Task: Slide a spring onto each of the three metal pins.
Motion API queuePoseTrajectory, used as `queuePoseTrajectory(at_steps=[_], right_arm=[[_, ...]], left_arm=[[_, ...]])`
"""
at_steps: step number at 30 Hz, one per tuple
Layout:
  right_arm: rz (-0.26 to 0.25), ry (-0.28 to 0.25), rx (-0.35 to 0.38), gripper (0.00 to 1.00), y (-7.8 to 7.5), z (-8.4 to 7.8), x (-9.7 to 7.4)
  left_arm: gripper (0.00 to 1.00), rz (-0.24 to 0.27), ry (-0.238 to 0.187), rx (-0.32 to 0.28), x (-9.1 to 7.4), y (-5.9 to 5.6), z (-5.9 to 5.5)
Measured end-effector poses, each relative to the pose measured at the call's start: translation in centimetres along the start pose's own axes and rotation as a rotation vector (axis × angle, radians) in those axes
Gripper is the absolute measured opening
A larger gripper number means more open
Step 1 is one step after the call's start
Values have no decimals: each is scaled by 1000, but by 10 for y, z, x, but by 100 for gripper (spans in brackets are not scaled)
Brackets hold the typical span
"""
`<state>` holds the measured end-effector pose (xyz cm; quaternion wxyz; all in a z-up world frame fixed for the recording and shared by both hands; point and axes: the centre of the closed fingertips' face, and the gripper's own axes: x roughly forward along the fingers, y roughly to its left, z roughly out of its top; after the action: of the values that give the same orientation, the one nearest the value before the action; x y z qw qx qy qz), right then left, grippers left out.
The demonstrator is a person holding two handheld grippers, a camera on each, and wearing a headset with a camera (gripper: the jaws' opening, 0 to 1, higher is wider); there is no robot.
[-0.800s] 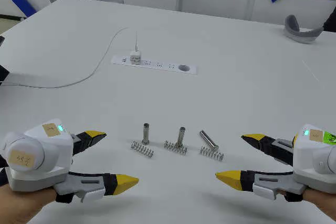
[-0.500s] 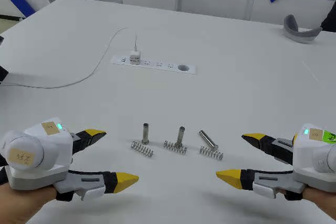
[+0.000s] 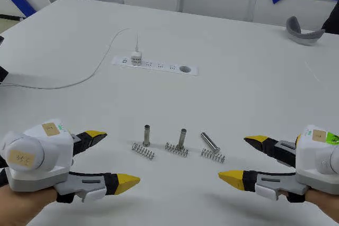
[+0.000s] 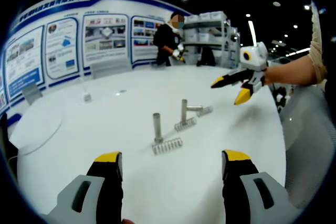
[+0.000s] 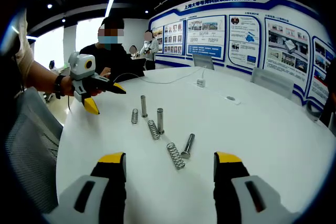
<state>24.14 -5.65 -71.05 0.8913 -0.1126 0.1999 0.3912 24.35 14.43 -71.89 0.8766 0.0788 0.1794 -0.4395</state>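
Note:
Three metal pins rest on the white table (image 3: pixel 238 78). The left pin (image 3: pixel 146 134) and the middle pin (image 3: pixel 182 137) stand upright; the right pin (image 3: pixel 210 142) lies on its side. A loose spring lies in front of each: left spring (image 3: pixel 143 150), middle spring (image 3: pixel 176 149), right spring (image 3: pixel 213 155). My left gripper (image 3: pixel 112 157) hovers open to the left of them, holding nothing. My right gripper (image 3: pixel 244 157) is open to their right, also holding nothing. In the left gripper view the nearest pin (image 4: pixel 157 127) and its spring (image 4: pixel 167 145) lie ahead between the jaws. In the right gripper view the lying pin (image 5: pixel 188 145) and its spring (image 5: pixel 175 155) are closest.
A white power strip (image 3: pixel 156 65) with a plugged charger and a cable (image 3: pixel 79 80) lies farther back on the table. A grey headset part (image 3: pixel 303 31) sits at the far right. People stand beyond the table (image 5: pixel 111 45) in the gripper views.

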Motion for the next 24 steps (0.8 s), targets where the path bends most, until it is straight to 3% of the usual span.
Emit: queuePoseTrajectory(at_steps=[24], right_arm=[[-31, 18, 22, 60, -14, 5, 3]], left_arm=[[78, 11, -5, -5, 0, -1, 1]])
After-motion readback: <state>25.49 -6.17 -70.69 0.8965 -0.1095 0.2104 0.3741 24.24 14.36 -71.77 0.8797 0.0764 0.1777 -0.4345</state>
